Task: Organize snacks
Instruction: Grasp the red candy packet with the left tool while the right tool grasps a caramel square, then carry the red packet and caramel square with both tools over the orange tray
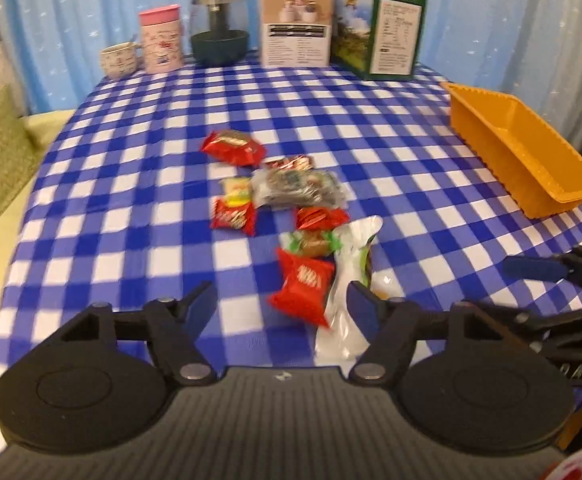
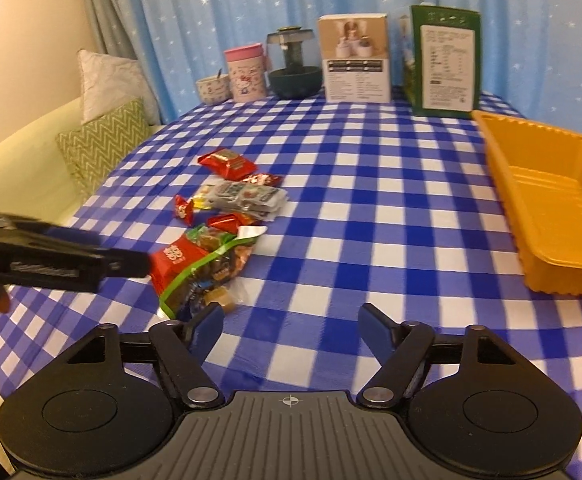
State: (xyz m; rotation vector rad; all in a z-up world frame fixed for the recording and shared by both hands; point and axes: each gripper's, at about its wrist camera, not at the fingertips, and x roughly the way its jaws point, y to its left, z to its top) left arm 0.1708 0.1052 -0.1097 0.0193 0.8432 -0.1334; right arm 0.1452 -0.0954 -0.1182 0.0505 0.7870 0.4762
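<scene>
The left gripper [image 1: 281, 300] stands wide, nothing between its blue-padded fingers [image 1: 365, 306], low over the near end of the snack pile. Just ahead of it lies a red packet [image 1: 305, 286] with pale lettering, puffed and crinkled, touching a long clear bag with a white top and green strip [image 1: 351, 280] that shows brown sweets inside; the bag's near end reaches under the right finger. Farther on sit a green-and-brown wrapped sweet [image 1: 311, 242], smaller red wrappers [image 1: 233, 216], a yellow piece [image 1: 237, 190], a grey-white printed pouch [image 1: 297, 188] and another red packet [image 1: 233, 147], all loosely heaped on the blue-and-white checked tablecloth [image 1: 131, 200]. The right gripper [image 2: 291, 326] is also spread wide and holds nothing, hovering over bare cloth just right of the pile. An orange tray [image 2: 551, 208] lies well apart at the right edge. Along the far edge stand a cup [image 1: 119, 60], a pink tin [image 1: 161, 38], a dark-based glass jar [image 1: 219, 26] and two boxes [image 1: 297, 22].
</scene>
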